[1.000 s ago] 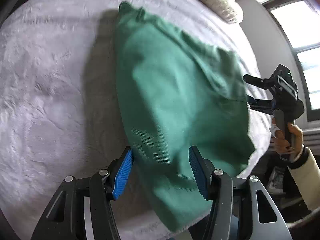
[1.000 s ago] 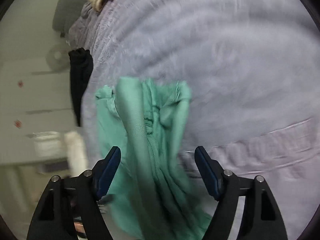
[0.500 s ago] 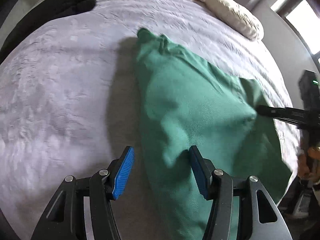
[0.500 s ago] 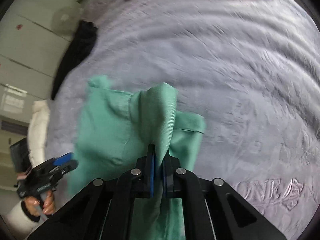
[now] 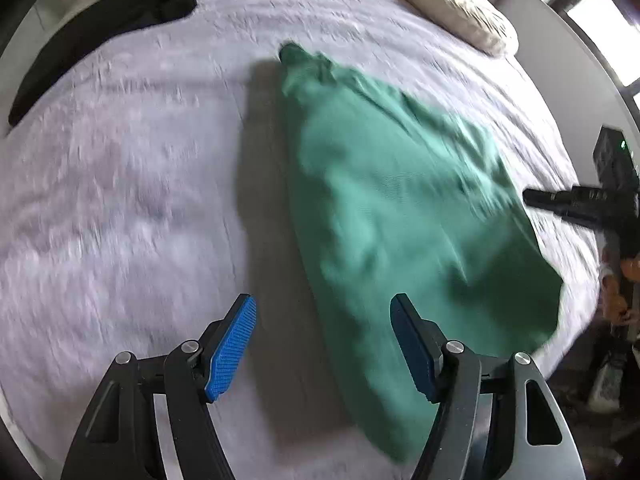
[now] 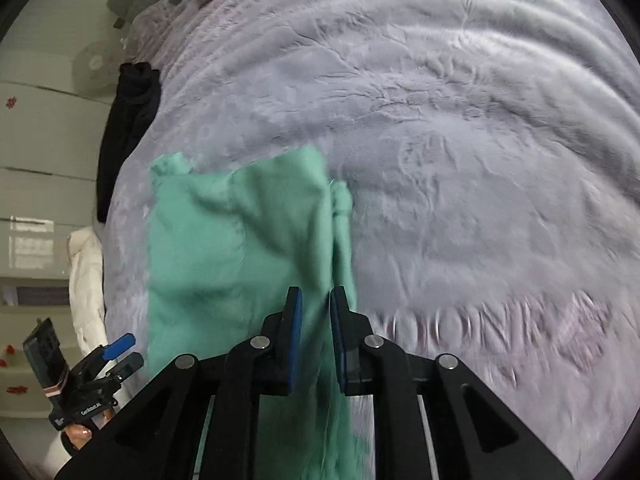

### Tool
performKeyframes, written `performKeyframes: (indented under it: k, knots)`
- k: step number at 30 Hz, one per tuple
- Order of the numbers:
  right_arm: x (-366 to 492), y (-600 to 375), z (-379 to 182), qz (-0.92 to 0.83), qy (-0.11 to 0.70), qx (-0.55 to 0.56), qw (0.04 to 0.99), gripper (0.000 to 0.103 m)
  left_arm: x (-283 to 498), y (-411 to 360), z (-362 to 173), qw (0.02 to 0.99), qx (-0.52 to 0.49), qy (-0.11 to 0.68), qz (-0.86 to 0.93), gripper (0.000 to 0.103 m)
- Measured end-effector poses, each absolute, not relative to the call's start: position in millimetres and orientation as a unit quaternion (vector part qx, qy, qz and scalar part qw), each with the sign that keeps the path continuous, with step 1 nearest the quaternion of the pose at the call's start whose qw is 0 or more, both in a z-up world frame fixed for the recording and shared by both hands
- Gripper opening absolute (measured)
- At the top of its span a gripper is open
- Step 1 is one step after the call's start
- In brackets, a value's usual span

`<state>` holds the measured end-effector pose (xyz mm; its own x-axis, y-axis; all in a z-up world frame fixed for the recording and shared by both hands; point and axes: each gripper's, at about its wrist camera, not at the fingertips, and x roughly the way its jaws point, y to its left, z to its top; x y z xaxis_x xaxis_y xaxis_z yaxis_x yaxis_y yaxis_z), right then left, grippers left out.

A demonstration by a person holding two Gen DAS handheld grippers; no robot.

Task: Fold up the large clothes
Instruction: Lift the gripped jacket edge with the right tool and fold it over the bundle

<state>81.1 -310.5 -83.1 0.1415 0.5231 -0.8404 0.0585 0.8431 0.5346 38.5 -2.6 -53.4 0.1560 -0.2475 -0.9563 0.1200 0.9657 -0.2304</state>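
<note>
A green garment point(image 5: 400, 216) lies spread across a pale lilac plush blanket point(image 5: 120, 200) that covers a bed. It stretches from a bunched, narrow end near the middle of the bed out to the bed's edge, where its wider end drapes over.

The left gripper point(image 5: 324, 344) hovers above the blanket with its blue pads point(image 5: 232, 344) spread wide and opening further. Its right-hand pad overlaps the near edge of the green cloth in the view, but nothing is pinched between the pads.

The right gripper point(image 6: 316, 336) sits at the other side of the garment. Its jaws stand only a narrow gap apart and are opening; a raised fold of the green cloth passes between them, and I cannot tell whether the pads press on it.

A black garment point(image 6: 128, 128) hangs over the far edge of the bed. A cream pillow point(image 5: 460, 12) rests at the bed's head. Raised lettering point(image 6: 500, 328) is pressed into the blanket near the right gripper.
</note>
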Motion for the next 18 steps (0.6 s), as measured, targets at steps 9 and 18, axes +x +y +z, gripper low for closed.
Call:
performKeyframes:
  k: [9,18]
  knots:
    - [13,-275,-34,0.205,0.643,0.185,0.715,0.017,-13,-18,-82,0.746,0.000,0.656,-0.114,0.071]
    - [-30,-237,-67,0.187,0.699,0.035,0.689,0.012,-11,-14,-86,0.742,-0.026,0.664,-0.090,0.080]
